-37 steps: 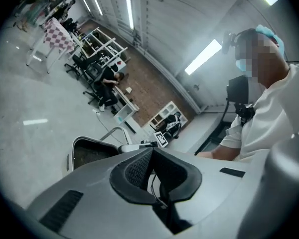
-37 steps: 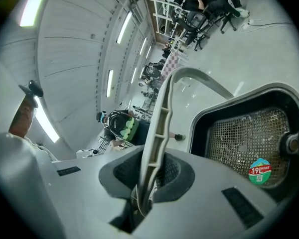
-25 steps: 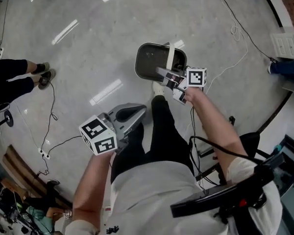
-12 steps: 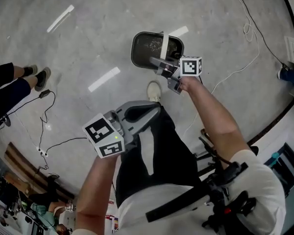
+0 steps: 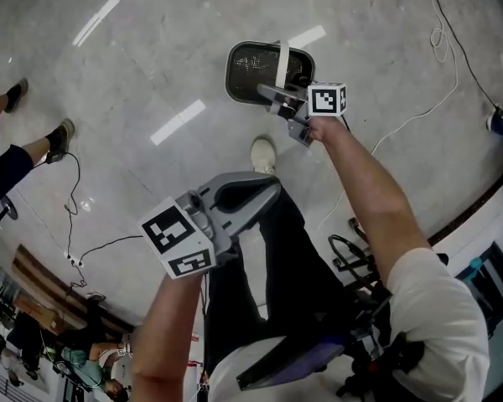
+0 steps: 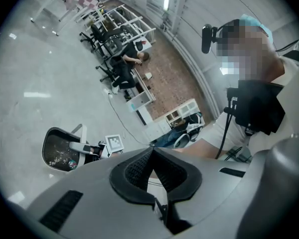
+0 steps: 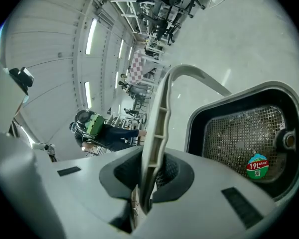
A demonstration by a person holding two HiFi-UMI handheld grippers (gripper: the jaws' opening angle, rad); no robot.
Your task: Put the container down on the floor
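Grey floor (image 5: 151, 48) bears a white cable (image 5: 400, 130) and shoe (image 5: 263, 153) near the container (image 5: 250, 72).

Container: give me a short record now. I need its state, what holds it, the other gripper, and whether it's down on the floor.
container: dark bin, mesh bottom, upright
handle: white, raised above the bin
right gripper: shut on the handle
left gripper: shut, empty, apart from the container
floor: pale, glossy, below the bin
set down: cannot tell from these views
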